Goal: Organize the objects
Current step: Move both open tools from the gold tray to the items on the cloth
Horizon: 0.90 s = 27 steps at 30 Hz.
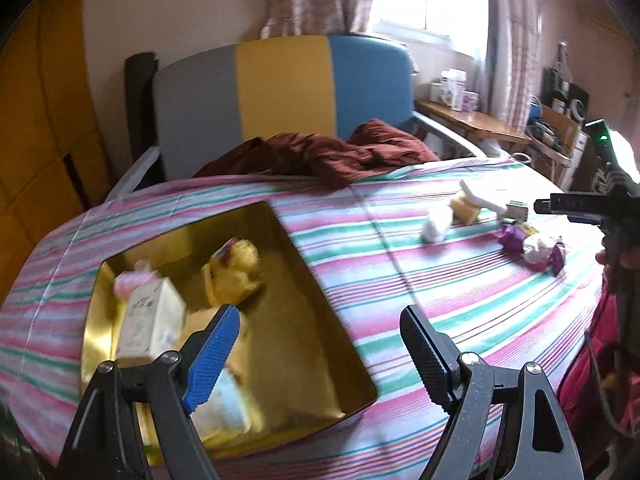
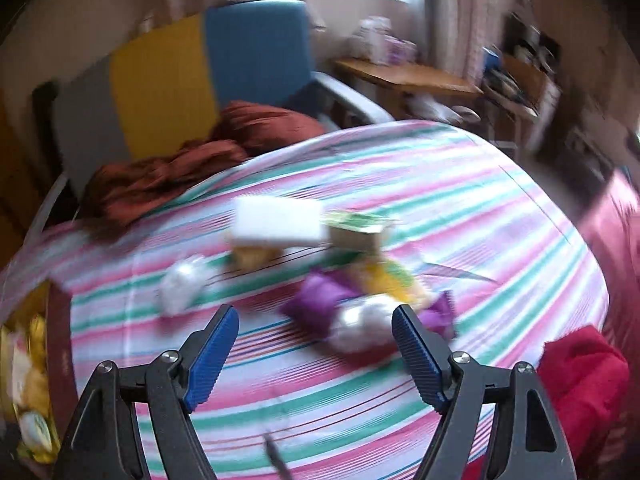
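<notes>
A gold box (image 1: pixel 304 328) sits open on the striped tablecloth at the left, holding a cream carton (image 1: pixel 154 320), a yellow snack pack (image 1: pixel 236 272) and other packets. My left gripper (image 1: pixel 320 344) is open and empty above the box's right edge. Loose items lie at the right: a white wad (image 1: pixel 436 224), a white sponge block (image 2: pixel 278 224), a small green-topped box (image 2: pixel 356 232), and a purple-and-silver wrapped packet (image 2: pixel 352 316). My right gripper (image 2: pixel 316 344) is open and empty, just in front of the purple packet. The box's corner shows in the right wrist view (image 2: pixel 56 340).
A dark red cloth (image 1: pixel 320 152) is bunched at the table's far edge in front of a grey, yellow and blue chair (image 1: pixel 280 88). A wooden side table (image 1: pixel 472 120) with boxes stands by the window. A red cloth (image 2: pixel 588 384) hangs at the table's right edge.
</notes>
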Each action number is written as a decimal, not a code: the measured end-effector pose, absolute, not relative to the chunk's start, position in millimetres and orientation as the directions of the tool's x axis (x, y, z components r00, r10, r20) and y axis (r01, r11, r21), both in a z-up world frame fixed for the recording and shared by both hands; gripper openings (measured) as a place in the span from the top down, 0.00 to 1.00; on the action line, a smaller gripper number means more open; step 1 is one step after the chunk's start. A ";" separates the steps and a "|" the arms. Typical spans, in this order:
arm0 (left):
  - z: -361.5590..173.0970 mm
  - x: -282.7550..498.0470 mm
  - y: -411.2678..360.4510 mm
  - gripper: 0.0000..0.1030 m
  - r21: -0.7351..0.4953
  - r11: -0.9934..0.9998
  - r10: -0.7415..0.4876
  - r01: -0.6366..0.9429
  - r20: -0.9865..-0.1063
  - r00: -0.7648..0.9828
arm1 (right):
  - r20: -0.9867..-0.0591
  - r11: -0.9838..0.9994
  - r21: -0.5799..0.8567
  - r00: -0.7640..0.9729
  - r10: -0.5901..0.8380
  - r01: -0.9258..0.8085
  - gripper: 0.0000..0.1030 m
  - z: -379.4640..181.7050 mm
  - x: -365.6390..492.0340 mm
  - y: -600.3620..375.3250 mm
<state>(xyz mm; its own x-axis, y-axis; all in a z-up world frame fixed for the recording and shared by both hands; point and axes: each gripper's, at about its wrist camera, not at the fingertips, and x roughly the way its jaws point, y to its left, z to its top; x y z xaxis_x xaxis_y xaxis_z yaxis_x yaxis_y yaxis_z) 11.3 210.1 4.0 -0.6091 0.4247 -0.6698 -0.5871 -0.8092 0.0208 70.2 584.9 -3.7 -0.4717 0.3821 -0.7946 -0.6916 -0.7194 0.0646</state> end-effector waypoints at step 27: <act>-37.1 -54.8 390.6 0.19 -0.044 -0.675 0.494 -0.737 -0.769 -0.406 | -0.796 -0.419 0.438 -0.559 0.230 -0.796 0.22 -50.6 122.4 681.8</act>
<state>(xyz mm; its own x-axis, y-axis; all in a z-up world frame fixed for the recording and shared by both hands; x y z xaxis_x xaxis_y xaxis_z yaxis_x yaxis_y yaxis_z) -54.8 390.6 -37.1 -0.4062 0.4940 -0.7687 -0.7368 -0.6747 -0.0443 122.4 681.8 -50.6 -0.5592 0.2301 -0.7965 -0.7955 -0.4192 0.4375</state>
